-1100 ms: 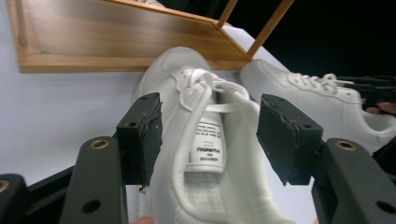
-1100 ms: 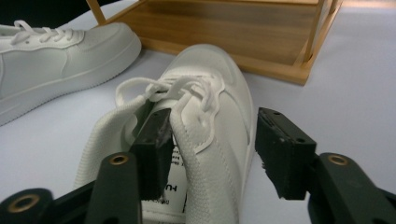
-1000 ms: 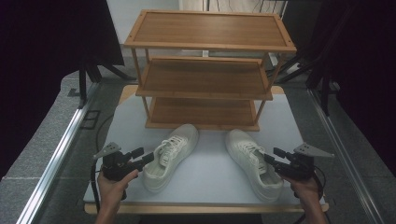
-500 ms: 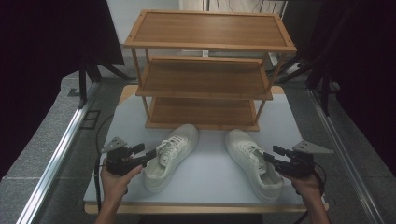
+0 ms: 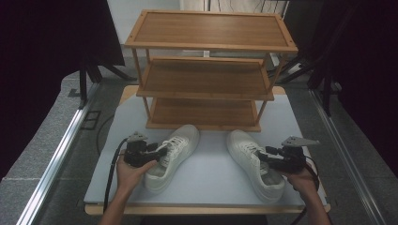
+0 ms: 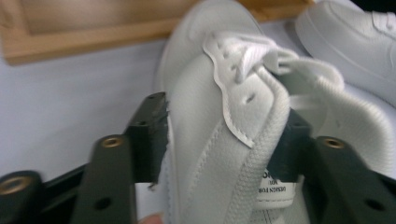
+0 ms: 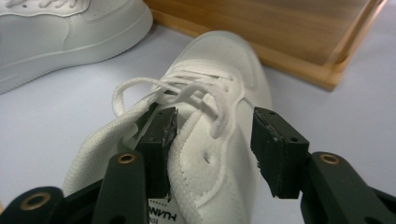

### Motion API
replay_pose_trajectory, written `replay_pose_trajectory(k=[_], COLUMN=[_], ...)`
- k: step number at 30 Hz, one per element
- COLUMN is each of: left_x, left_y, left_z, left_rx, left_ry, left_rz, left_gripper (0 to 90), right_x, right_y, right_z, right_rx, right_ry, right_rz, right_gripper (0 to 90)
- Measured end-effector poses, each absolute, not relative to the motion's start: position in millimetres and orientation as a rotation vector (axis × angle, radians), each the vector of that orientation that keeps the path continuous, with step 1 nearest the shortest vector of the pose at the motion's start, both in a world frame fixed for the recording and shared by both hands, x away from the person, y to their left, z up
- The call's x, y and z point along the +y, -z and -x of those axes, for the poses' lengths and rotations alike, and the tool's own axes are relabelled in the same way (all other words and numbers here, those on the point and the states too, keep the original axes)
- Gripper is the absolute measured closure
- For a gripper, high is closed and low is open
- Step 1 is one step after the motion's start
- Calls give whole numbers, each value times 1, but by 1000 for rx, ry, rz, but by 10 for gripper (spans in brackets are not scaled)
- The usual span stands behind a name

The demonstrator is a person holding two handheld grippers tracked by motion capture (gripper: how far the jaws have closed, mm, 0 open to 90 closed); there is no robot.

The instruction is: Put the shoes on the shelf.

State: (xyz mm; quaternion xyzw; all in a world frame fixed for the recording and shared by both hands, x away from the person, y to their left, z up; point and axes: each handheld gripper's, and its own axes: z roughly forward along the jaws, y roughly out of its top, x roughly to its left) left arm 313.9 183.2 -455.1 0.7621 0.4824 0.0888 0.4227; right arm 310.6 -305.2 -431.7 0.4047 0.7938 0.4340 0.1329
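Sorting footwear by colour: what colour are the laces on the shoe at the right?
White, like the shoe itself; the laces show best in the right gripper view.

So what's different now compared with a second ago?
The left gripper has slid onto the left shoe, jaws just closing around its side wall. The right gripper edged onto the right shoe, jaws also closing, one pad still apart. Both shoes and the wooden rack kept their places.
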Motion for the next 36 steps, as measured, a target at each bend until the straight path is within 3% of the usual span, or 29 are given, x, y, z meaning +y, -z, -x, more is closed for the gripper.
replay_pose_trajectory(k=[6, 9, 12, 18, 21, 24, 26, 31, 36], left_x=[181, 180, 181, 184, 184, 183, 184, 185, 184], left_y=[454, 454, 453, 452, 452, 452, 454, 455, 455], left_z=[-313, -312, -312, -311, -311, -310, -310, -308, -308], left_rx=[1194, 1193, 1190, 1182, 1186, 1186, 1187, 1183, 1179], left_ry=[-290, -308, -306, -288, -286, -287, -283, -285, -291], left_rz=[-1903, -1901, -1891, -1876, -1872, -1869, -1859, -1849, -1855], left_gripper=[754, 784, 803, 809, 804, 795, 789, 790, 794], right_x=[-305, -306, -302, -303, -294, -292, -294, -300, -298], right_y=[435, 433, 432, 433, 432, 433, 436, 444, 443], right_z=[-308, -305, -303, -302, -301, -302, -303, -300, -301], right_rx=[2269, 2232, 2219, 2199, 2231, 2268, 2281, 2206, 2206], right_ry=[-1262, -1259, -1232, -1232, -1138, -1082, -1035, -1100, -1133], right_rz=[-1182, -1189, -1179, -1168, -1139, -1155, -1179, -1195, -1139], right_gripper=[650, 742, 766, 750, 625, 577, 595, 739, 687])
